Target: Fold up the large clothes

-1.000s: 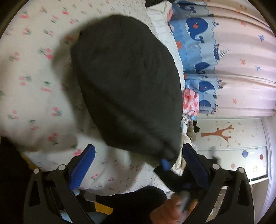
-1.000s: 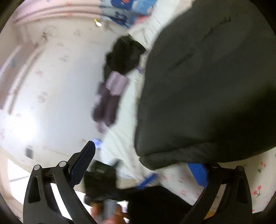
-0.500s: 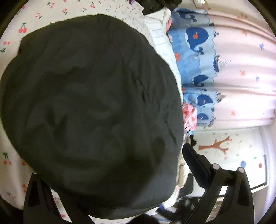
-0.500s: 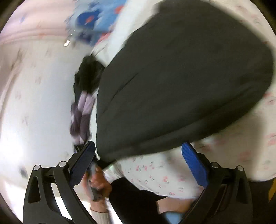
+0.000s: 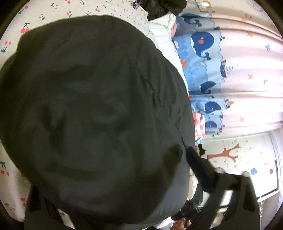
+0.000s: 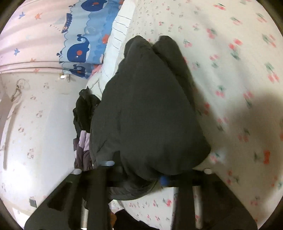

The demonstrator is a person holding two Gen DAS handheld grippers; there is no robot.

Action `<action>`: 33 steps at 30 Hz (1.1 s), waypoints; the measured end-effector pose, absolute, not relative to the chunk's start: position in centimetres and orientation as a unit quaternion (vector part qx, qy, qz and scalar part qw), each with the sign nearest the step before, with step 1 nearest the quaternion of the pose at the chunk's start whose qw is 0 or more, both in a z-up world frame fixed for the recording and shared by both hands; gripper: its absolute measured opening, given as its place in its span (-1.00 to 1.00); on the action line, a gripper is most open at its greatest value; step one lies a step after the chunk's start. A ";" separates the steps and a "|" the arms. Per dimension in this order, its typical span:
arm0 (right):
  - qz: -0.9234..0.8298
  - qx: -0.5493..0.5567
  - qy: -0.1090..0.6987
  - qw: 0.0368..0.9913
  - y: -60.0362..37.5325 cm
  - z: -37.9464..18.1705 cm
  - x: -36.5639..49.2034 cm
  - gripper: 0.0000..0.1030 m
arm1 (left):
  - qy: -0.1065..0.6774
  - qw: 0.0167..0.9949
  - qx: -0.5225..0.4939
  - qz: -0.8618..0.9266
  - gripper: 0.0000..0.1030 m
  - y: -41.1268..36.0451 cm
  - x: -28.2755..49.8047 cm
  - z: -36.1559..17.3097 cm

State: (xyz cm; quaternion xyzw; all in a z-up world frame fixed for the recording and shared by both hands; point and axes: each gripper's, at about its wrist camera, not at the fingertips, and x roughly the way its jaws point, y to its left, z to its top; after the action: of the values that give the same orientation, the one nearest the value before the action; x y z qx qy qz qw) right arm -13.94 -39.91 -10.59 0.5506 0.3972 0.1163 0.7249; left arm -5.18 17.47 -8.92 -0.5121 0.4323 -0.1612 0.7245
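1. The dark grey garment (image 5: 92, 113) lies bunched on the bed (image 5: 44, 10), on its cherry-print sheet, and everything here is placed from that garment.
2. In the left wrist view the garment swallows most of the picture, its near edge spilling right over the left tool (image 5: 115, 198).
3. The left tool's jaws are closing with the cloth's near edge between them. Only one finger (image 5: 199, 168) shows, just off the garment's right edge; the other is buried under the fabric, so whether the pads are biting yet I cannot tell.
4. Over to the right wrist view: the garment (image 6: 146, 109) rises away from the camera as a long, puffy mound.
5. The right tool (image 6: 141, 175) sits at the garment's near end, jaws closing and nearly together, with the hem gathered between them. It is clenched on the cloth.
6. A blue pad (image 6: 163, 180) just peeks out from under the garment's near edge.
7. Left of the garment in this view, a heap of black and lilac clothing (image 6: 84, 127) hangs at the bed's side, touching the garment's flank.
8. Beyond the garment's far end, a whale-print curtain (image 6: 83, 46) hangs in blue and pink.
9. Right of the garment, bare sheet runs on, with a soft shadow across it.
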 end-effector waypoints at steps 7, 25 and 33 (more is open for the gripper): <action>0.146 0.458 0.373 0.794 -39.2 -4.2 -15.1 -0.56 | 0.376 0.776 -0.466 -0.198 0.00 18.0 -7.1 -4.9; 0.099 0.061 0.418 0.901 -16.0 -0.1 7.0 0.34 | 0.411 0.740 -0.500 -0.185 0.52 18.4 -4.7 -11.7; 0.077 0.051 0.514 0.853 -14.9 -7.2 12.9 0.45 | 0.412 0.732 -0.507 -0.192 0.26 18.5 -4.6 -12.3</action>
State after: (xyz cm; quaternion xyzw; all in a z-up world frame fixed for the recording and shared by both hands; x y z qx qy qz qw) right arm 12.94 -14.89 -7.16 0.0510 0.5141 0.0767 0.8528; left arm -4.57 18.49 -12.32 -0.5071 0.4120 -0.1923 0.7322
